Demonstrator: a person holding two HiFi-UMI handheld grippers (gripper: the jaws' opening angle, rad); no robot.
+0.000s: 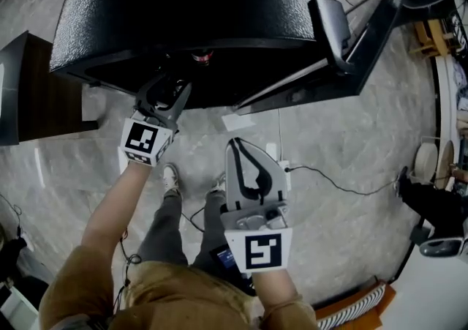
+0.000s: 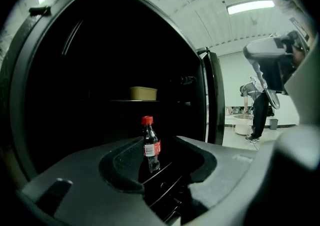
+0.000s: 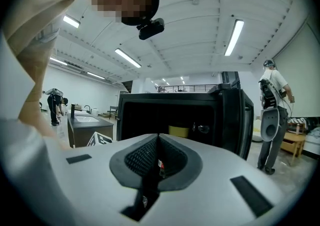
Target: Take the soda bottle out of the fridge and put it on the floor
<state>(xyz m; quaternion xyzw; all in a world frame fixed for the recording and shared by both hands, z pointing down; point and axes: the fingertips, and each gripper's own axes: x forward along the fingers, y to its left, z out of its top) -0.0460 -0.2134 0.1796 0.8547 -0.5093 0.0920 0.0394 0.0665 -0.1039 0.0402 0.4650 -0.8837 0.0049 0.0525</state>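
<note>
The soda bottle (image 2: 149, 142), dark with a red cap and red label, stands upright inside the dark black fridge (image 1: 190, 14). Only its red cap (image 1: 202, 57) shows in the head view. My left gripper (image 2: 159, 154) is open and level at the fridge mouth, with the bottle straight ahead between the jaw tips and the pads apart from it. From above, the left gripper (image 1: 170, 88) reaches under the fridge's front edge. My right gripper (image 1: 236, 147) hangs lower over the floor, shut and empty. Its closed jaws (image 3: 158, 142) face the fridge.
The fridge door (image 1: 344, 36) stands open to the right. A yellow box (image 2: 143, 92) sits on the shelf above the bottle. A dark cabinet (image 1: 29, 87) stands to the left. My feet (image 1: 170, 177) and a cable (image 1: 329, 178) are on the marble floor. Another person (image 3: 272, 115) stands at the right.
</note>
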